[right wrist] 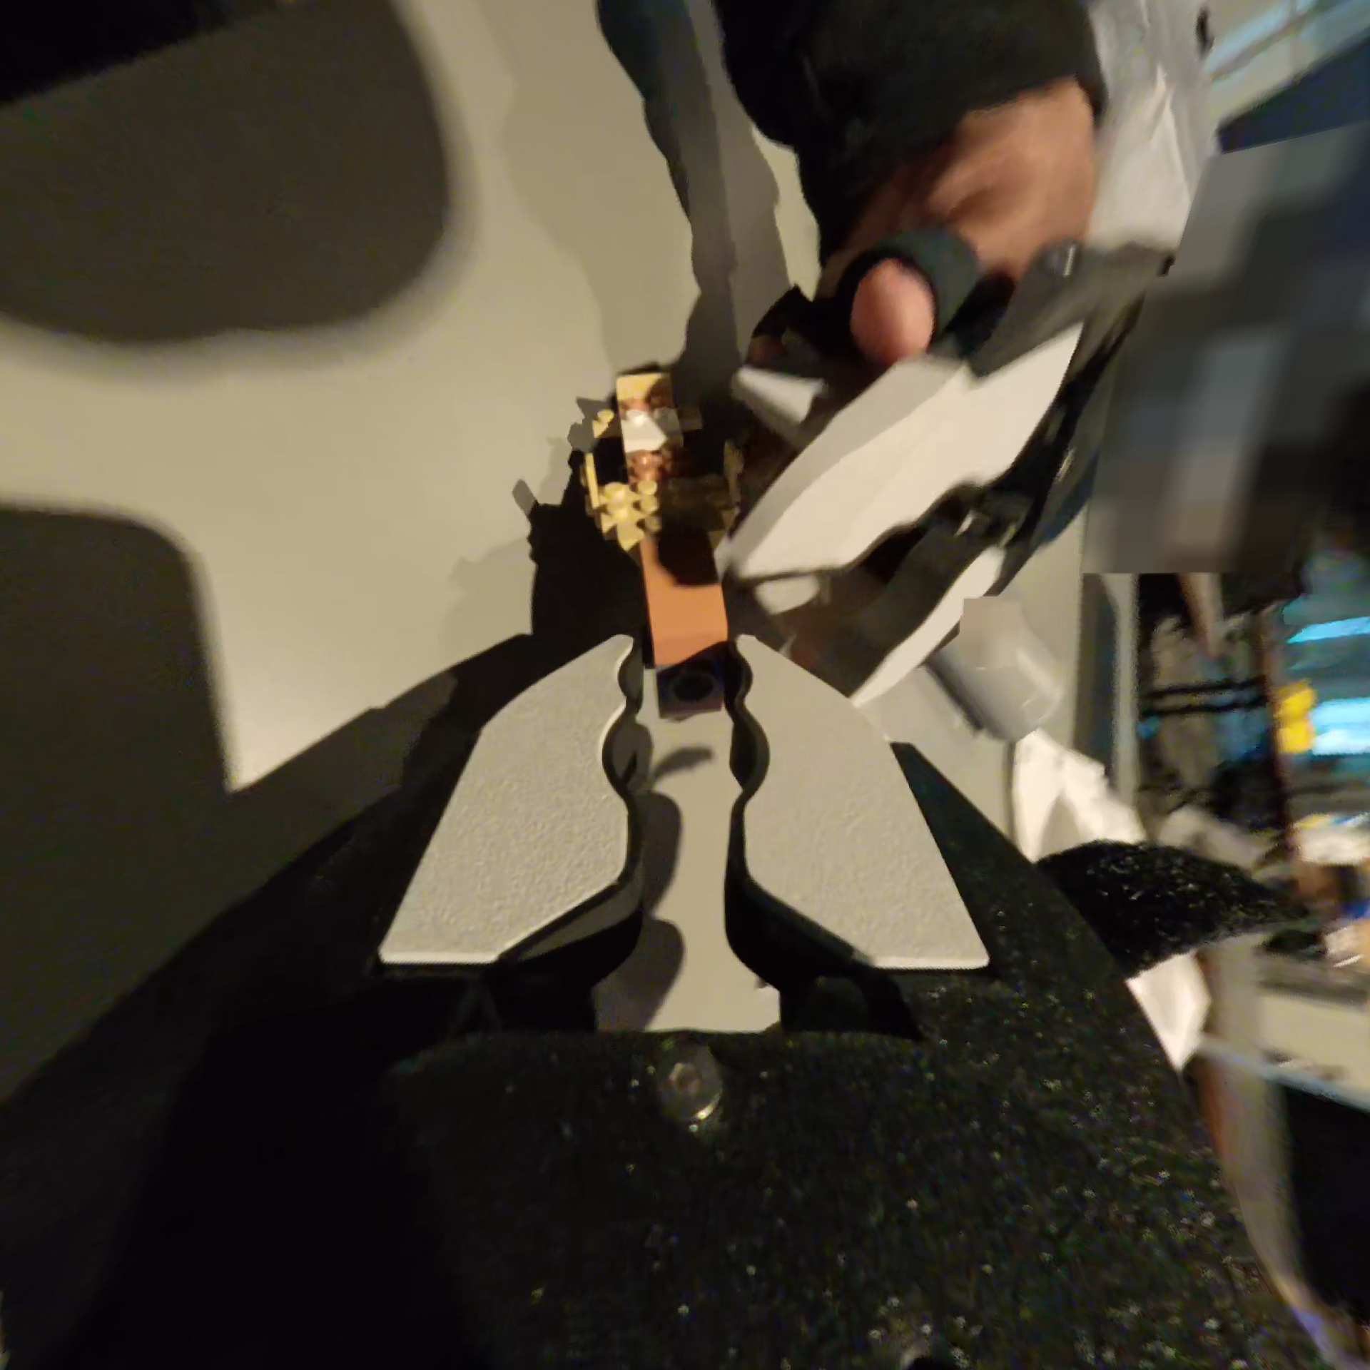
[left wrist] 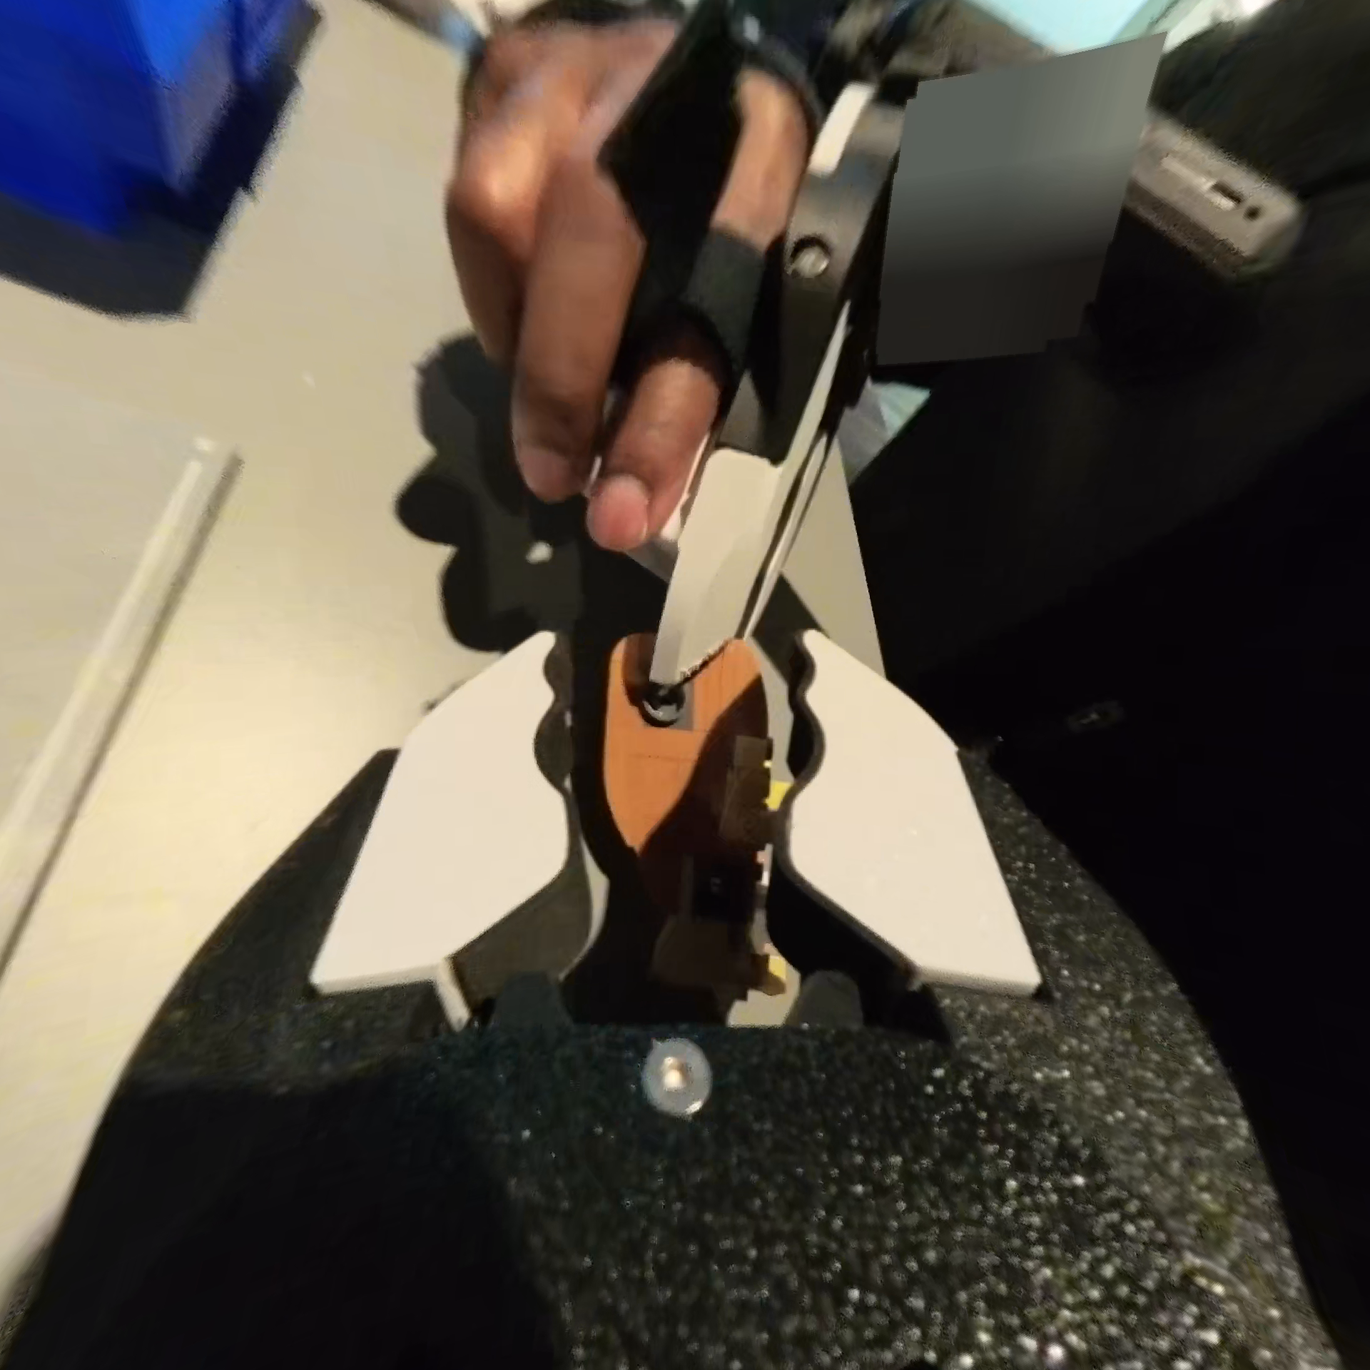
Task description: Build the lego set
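My left gripper (left wrist: 678, 641) is shut on a brown lego model (left wrist: 667, 786), gripping its sides, with tan and dark pieces along the right side. My right gripper (right wrist: 686, 652) is shut on a small black piece (right wrist: 689, 689) at the end of the model's brown beam (right wrist: 682, 608). In the left wrist view the right gripper (left wrist: 667, 674) comes down from above and meets the model's far end at the black piece (left wrist: 662, 703). In the right wrist view the left gripper (right wrist: 741, 563) holds the model from the right, with tan studded pieces (right wrist: 630, 504) beyond.
A grey table (left wrist: 222, 482) lies under both grippers. A blue box (left wrist: 111, 111) stands at the far left and a clear strip (left wrist: 126, 630) lies on the table. A person's hands (left wrist: 563, 259) (right wrist: 964, 193) hold the grippers. Blurred clutter (right wrist: 1297, 704) lies to the right.
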Demonstrator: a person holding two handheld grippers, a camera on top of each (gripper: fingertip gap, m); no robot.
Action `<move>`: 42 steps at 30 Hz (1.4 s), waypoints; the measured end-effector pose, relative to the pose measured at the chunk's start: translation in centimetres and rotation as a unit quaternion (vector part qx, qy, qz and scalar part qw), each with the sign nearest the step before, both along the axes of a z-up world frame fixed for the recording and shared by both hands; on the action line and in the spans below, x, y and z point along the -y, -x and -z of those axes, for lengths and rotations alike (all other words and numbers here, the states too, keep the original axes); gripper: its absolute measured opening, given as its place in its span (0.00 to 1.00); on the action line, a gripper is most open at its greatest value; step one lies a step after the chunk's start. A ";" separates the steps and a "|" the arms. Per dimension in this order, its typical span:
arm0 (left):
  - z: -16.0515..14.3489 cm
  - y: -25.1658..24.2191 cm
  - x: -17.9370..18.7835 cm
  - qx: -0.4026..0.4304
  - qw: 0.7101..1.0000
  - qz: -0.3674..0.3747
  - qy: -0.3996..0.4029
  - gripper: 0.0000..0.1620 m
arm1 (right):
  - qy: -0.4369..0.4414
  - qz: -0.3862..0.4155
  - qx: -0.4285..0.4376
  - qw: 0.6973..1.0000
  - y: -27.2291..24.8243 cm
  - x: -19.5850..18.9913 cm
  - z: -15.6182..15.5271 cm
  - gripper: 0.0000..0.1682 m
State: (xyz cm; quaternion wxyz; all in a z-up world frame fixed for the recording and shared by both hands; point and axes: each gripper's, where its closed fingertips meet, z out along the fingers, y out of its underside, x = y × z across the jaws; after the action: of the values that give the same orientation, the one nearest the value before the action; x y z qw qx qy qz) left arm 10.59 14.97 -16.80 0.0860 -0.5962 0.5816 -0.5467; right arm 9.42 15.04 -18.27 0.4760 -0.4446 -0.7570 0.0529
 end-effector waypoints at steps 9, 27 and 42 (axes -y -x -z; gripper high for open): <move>-3.1 3.3 -4.3 0.124 0.968 -0.171 -0.134 0.41 | 0.276 0.181 -0.044 0.943 -2.0 -0.6 1.7 0.12; -2.5 8.1 -1.3 0.150 0.933 -0.242 -0.219 0.43 | 0.315 0.302 -0.074 0.897 -4.1 0.0 3.0 0.25; -7.3 8.2 -8.9 0.180 0.801 -0.415 -0.393 0.42 | 0.235 0.378 -0.466 0.765 -11.1 -1.1 -5.9 0.20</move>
State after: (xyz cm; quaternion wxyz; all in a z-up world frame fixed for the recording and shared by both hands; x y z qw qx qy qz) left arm 2.39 23.90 -9.46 0.6344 -0.5871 0.4172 -0.2807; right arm 20.55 16.18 -12.41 0.6326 -0.7129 -0.1765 0.2459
